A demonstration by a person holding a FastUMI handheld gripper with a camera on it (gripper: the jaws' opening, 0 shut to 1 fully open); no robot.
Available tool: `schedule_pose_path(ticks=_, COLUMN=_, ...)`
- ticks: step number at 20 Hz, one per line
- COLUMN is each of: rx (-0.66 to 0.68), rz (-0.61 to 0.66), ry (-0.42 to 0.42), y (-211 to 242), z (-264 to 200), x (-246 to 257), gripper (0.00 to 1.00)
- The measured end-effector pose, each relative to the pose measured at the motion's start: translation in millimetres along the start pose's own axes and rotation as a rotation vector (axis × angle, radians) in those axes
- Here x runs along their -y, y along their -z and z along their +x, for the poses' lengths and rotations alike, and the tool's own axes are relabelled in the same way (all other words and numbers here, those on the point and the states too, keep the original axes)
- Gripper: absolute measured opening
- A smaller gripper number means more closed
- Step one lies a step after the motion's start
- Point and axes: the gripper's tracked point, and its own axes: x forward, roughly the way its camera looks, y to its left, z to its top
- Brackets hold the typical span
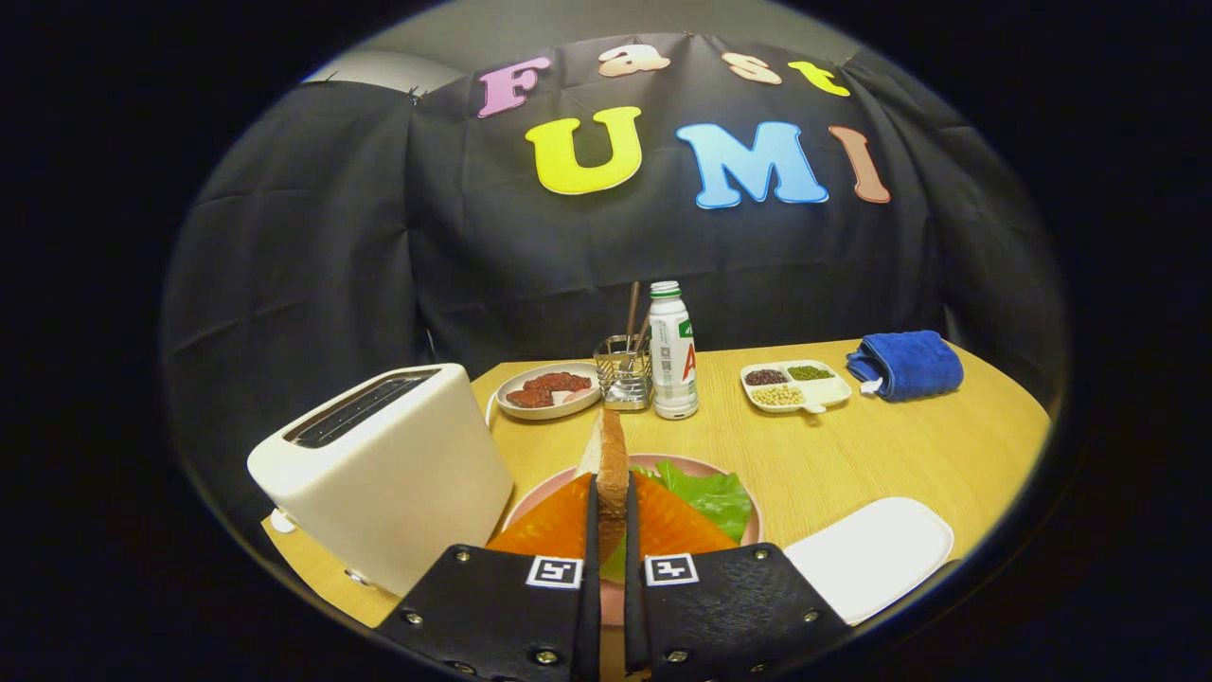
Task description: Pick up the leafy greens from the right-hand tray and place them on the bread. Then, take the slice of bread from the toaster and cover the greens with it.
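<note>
Your gripper [612, 516] is clamped on the bread slice [611, 464], with both fingers pressing its sides. You hold the slice on edge, above the pink plate [748, 500]. The greens [710, 494] lie on that plate, just past your fingers. The toaster [383, 469] stands close beside the plate on the left. The white tray [876, 554] sits on the right. Farther back on the table [852, 455] are a bottle [672, 350] and a blue cloth [907, 364].

Smooth wood-grain tabletop [852, 455]; glossy plastic toaster [398, 474]; wire-metal utensil holder [623, 371]; nubby blue cloth towel [907, 364]; coarse-crusted bread slice [611, 464].
</note>
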Motion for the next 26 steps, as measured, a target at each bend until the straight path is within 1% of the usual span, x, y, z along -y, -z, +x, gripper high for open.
schedule_pose_path(ticks=3, rx=-0.003, rz=-0.02, ry=0.005, y=1, z=4, x=8, gripper=0.16)
schedule_pose_path(ticks=6, rx=0.015, rz=-0.064, ry=0.067, y=2, z=1, x=31, gripper=0.28)
schedule_pose_path(ticks=7, rx=0.011, rz=-0.069, ry=0.075, y=4, z=2, x=35, gripper=0.32)
schedule_pose_path(ticks=11, rx=0.001, rz=-0.057, ry=0.09, y=5, z=1, x=50, gripper=0.33)
schedule_pose_path(ticks=12, rx=0.014, rz=-0.067, ry=0.105, y=2, z=0, x=56, gripper=0.38)
schedule_pose_path(ticks=16, rx=0.06, rz=-0.055, ry=0.116, y=-15, z=-5, x=67, gripper=0.39)
schedule_pose_path(ticks=20, rx=0.128, rz=-0.062, ry=0.151, y=-38, z=-16, x=87, gripper=0.39)
schedule_pose_path(ticks=23, rx=0.194, rz=-0.094, ry=0.184, y=-61, z=-23, x=116, gripper=0.39)
schedule_pose_path(ticks=26, rx=0.239, rz=-0.086, ry=0.24, y=-77, z=-29, x=160, gripper=0.39)
